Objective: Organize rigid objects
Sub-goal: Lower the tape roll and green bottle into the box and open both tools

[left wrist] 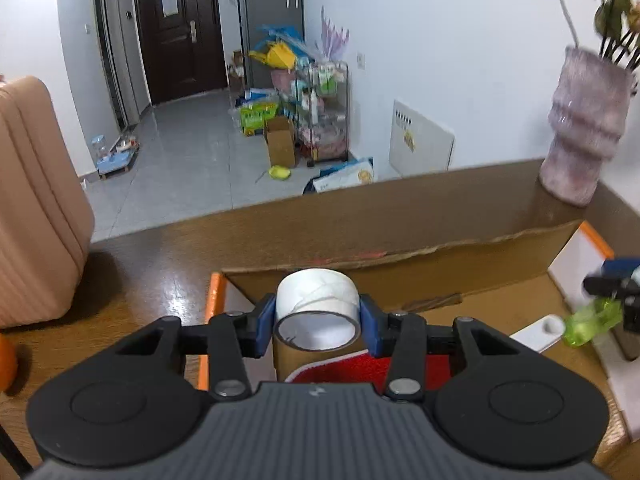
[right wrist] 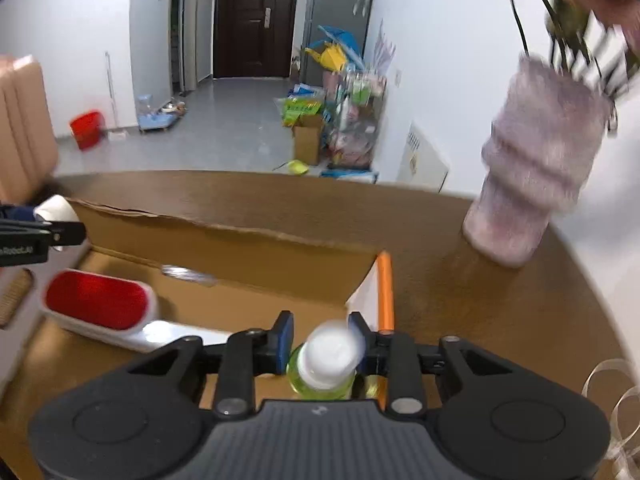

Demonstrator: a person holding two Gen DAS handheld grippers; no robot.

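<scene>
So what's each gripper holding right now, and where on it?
The left gripper clamps a roll of white tape across its outer sides. The right gripper pinches a green bottle at its white cap.

white tape roll (left wrist: 317, 294), green white-capped bottle (right wrist: 325, 364), red-padded white brush (right wrist: 96, 304)

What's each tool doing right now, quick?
Left tool: closed on a roll of white tape.
Right tool: closed on a green bottle with a white cap.

Bright, even indoor light; glare on the table (left wrist: 176, 292); vase (right wrist: 536, 168) motion-blurred; fisheye-bent edges.
</scene>
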